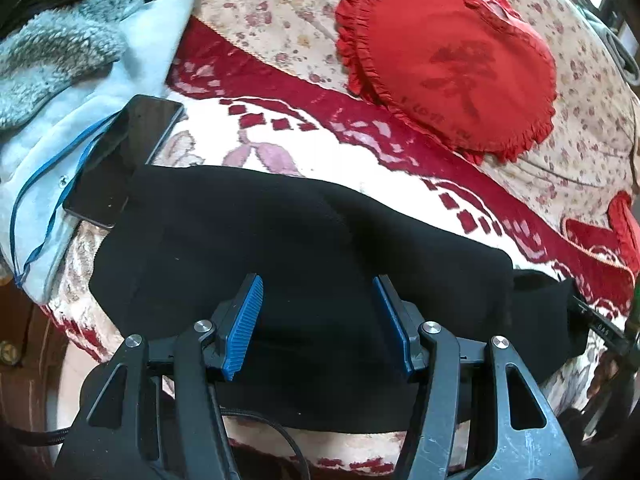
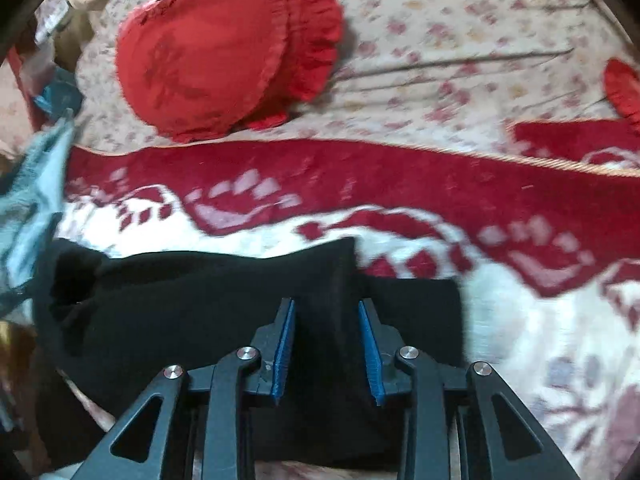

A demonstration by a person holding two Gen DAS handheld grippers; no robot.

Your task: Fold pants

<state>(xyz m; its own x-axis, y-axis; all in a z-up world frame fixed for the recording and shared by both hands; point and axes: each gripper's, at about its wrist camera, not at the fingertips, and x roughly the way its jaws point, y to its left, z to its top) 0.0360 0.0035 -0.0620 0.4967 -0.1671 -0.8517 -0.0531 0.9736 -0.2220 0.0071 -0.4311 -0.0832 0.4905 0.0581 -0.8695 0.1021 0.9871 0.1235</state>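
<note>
Both claws hover spread and empty over the black pants (image 1: 280, 248): left gripper (image 1: 318, 320), right gripper (image 2: 326, 344). The phone (image 1: 120, 160) at ten o'clock touches the cloth, so a tug could drag it off.

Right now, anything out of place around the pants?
Yes: a dark flat smartphone lies on the pale blue garment, one corner tucked under the folded black pants, so it could shift when they move.

black folded pants (image 1: 280, 248) on red-and-white patterned blanket (image 1: 320, 148) | dark flat phone (image 1: 124, 160) at left, apparently touching | red heart-shaped frilled cushion (image 1: 444, 60) behind
</note>
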